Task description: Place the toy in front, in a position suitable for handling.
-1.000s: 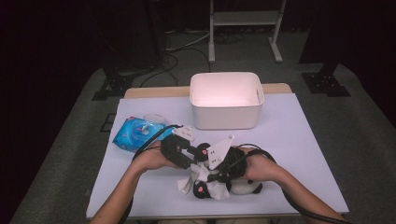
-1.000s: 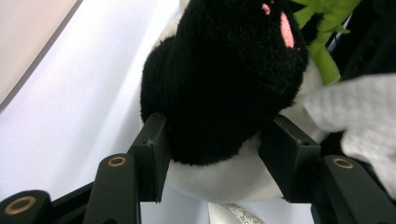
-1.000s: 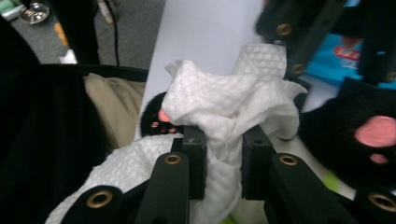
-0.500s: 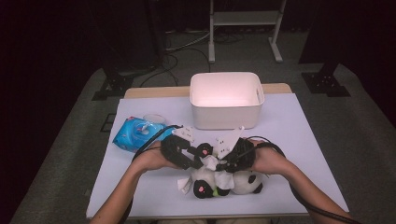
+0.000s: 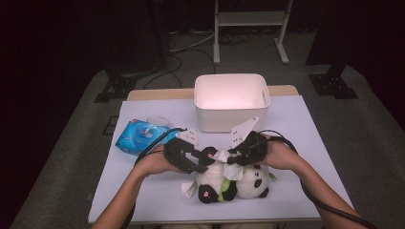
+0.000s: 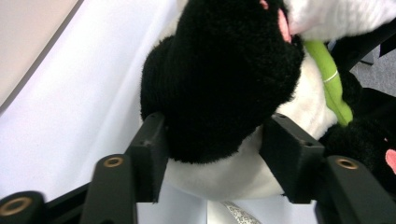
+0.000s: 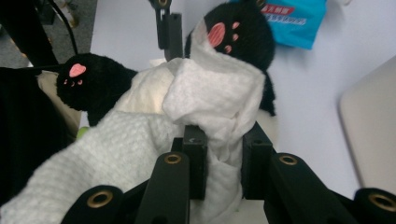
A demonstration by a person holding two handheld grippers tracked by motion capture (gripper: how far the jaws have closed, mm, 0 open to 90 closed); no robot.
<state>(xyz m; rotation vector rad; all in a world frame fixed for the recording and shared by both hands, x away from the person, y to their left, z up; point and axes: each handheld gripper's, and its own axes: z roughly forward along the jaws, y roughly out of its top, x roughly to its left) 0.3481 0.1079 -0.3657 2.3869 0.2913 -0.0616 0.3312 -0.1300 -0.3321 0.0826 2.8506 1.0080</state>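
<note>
A white table (image 5: pixel 143 191) is seen bearing a white bin (image 5: pixel 231 101) at the back. A panda plush (image 5: pixel 234 183) lies near the front edge, its long axis across the table, paws upward. One black paw is bracketed by the left gripper (image 5: pixel 200 161), whose jaws have just been opening slightly. A white wipe (image 7: pixel 210 100) is pinched in the right gripper (image 5: pixel 234 155), against the paw.

Right claw (image 5: pixel 237 158) carried white wipe (image 5: pixel 224 158) up-left over panda's black paw (image 5: pixel 208 153); left claw (image 5: pixel 199 161) jaws just opening around paw
</note>
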